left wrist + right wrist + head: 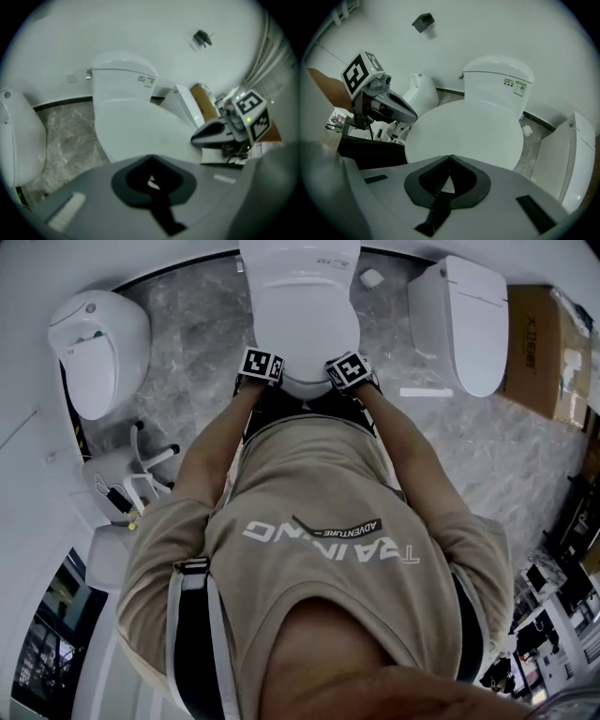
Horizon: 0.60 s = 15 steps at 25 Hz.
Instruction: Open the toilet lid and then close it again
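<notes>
The white toilet [300, 324] stands against the wall with its lid [140, 126] down flat; the tank [497, 77] is behind it. Both grippers hover over the lid's front edge, side by side. My left gripper [151, 157] is shut with nothing between its jaws, at the lid's front left. My right gripper [450, 157] is also shut and empty, at the lid's front right. In the head view only their marker cubes show, the left gripper [262, 365] and the right gripper [349, 369]; the person's torso hides the rest. Each gripper view shows the other gripper alongside.
A second white toilet [98, 348] stands to the left and a third [464, 320] to the right, with a cardboard box [548, 348] beyond it. A paper roll [371, 278] lies by the tank. The floor is grey marble [187, 343]. A small black fixture [423, 21] hangs on the wall.
</notes>
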Each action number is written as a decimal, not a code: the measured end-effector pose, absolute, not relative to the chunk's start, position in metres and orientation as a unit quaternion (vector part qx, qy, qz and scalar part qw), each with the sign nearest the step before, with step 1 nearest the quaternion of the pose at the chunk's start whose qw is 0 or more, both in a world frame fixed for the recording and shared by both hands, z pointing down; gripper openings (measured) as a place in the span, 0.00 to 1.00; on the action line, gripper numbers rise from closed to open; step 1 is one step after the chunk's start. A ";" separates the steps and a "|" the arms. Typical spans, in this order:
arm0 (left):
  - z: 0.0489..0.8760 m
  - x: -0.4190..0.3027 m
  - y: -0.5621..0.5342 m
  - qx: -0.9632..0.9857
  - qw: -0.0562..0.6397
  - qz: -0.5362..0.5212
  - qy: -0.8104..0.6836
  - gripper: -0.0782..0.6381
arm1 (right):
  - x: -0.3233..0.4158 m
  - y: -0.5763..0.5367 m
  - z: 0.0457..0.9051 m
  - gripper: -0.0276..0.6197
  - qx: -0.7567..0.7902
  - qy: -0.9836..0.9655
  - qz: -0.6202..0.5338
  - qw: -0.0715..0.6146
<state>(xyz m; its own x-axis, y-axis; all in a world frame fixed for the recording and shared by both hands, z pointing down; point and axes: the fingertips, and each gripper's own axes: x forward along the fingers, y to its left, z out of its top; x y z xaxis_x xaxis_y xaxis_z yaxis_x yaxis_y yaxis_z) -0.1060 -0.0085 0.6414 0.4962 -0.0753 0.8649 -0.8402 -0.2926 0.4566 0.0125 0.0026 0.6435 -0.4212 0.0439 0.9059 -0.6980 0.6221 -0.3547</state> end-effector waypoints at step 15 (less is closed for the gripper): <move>0.704 -0.091 0.026 0.671 0.504 0.455 -0.298 0.12 | 0.023 0.036 0.690 0.06 0.206 -0.739 0.444 0.463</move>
